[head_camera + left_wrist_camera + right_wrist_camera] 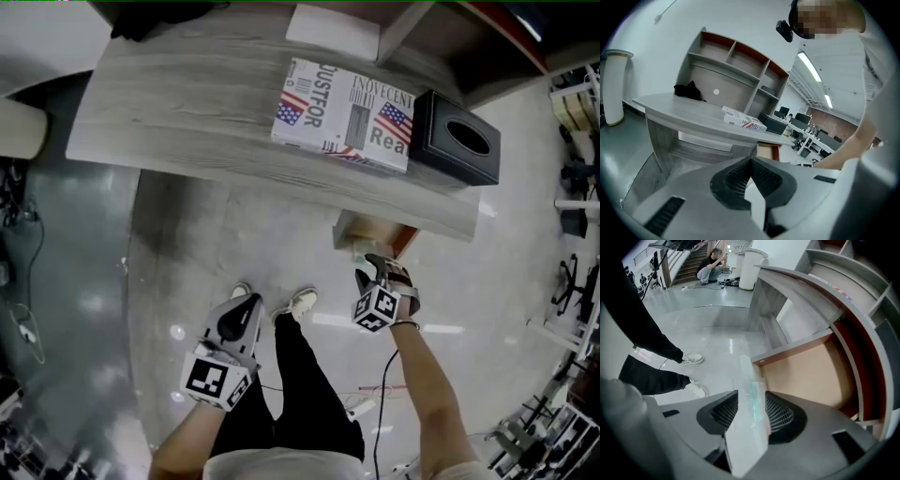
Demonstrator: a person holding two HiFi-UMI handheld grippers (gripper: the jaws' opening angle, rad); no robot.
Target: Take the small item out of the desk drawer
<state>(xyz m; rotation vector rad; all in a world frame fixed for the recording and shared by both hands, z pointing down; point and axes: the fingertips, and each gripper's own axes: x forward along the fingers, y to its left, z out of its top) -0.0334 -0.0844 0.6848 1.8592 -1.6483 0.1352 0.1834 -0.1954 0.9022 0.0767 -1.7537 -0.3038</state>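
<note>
The small item looks to be a thin, clear plastic packet, standing on edge in the gap of the right gripper. It runs from deep in the throat out past the fingertips, its far end over the front lip of the open drawer. I'd judge it nearly weightless, floppy and slick. It will likely buckle or slide if nipped at a corner, so the safest hold is square across its flat faces, well back between the ribbed pads.

Right now those pads stand spread as wide as they go, one on either side of the packet. I can't see them squeezing it, so it seems merely to lean there.

The right forearm reaches forward and low, with the fingertips at the drawer mouth under the desk.

The left gripper hangs by the person's leg with its fingers pressed together on nothing, aimed at the desk well away from the drawer.
</note>
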